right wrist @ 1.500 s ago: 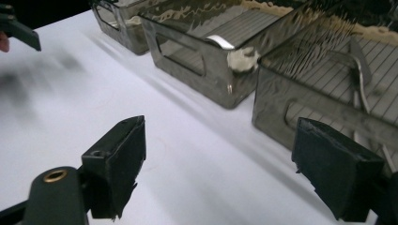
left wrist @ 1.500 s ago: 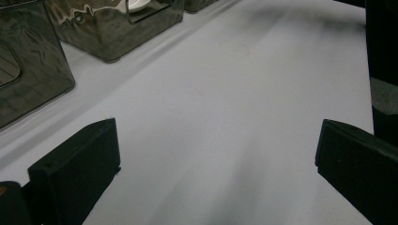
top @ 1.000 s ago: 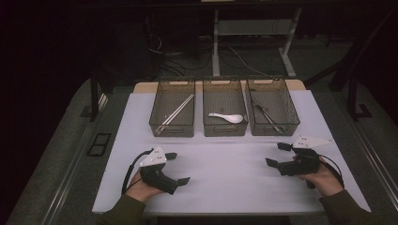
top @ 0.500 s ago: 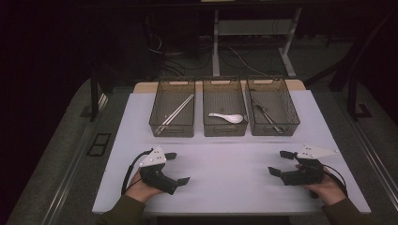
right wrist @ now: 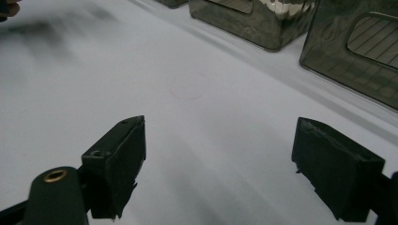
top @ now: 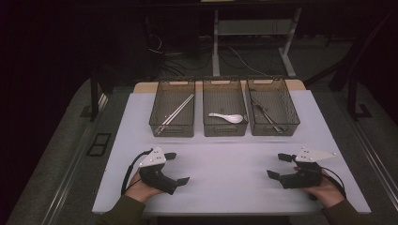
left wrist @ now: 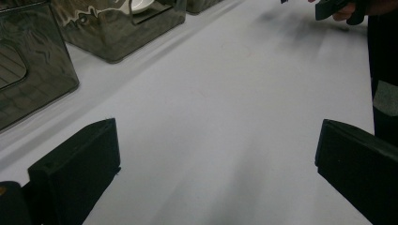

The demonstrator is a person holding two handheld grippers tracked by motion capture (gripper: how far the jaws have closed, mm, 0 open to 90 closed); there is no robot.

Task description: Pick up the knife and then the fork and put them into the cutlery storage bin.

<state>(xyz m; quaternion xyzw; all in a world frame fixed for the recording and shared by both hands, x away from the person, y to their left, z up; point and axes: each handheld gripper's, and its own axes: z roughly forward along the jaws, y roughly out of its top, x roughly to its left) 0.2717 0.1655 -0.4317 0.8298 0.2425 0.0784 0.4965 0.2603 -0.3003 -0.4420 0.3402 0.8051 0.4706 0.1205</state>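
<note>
Tools both gape wide and empty: my left tool (top: 177, 168) rests near the table's (top: 225, 159) front left corner, while my right tool (top: 278, 165) has slid back toward the front right corner, away from the spoon (top: 227, 117) in the middle bin (top: 224, 107) by the far edge. Nothing's started. White table, dark room.

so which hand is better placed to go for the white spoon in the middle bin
Neither by much, a slight edge to the right. The spoon lies in the middle bin, bowl toward the right. Both the right gripper and the left gripper rest open on the table, about equally far away.
</note>
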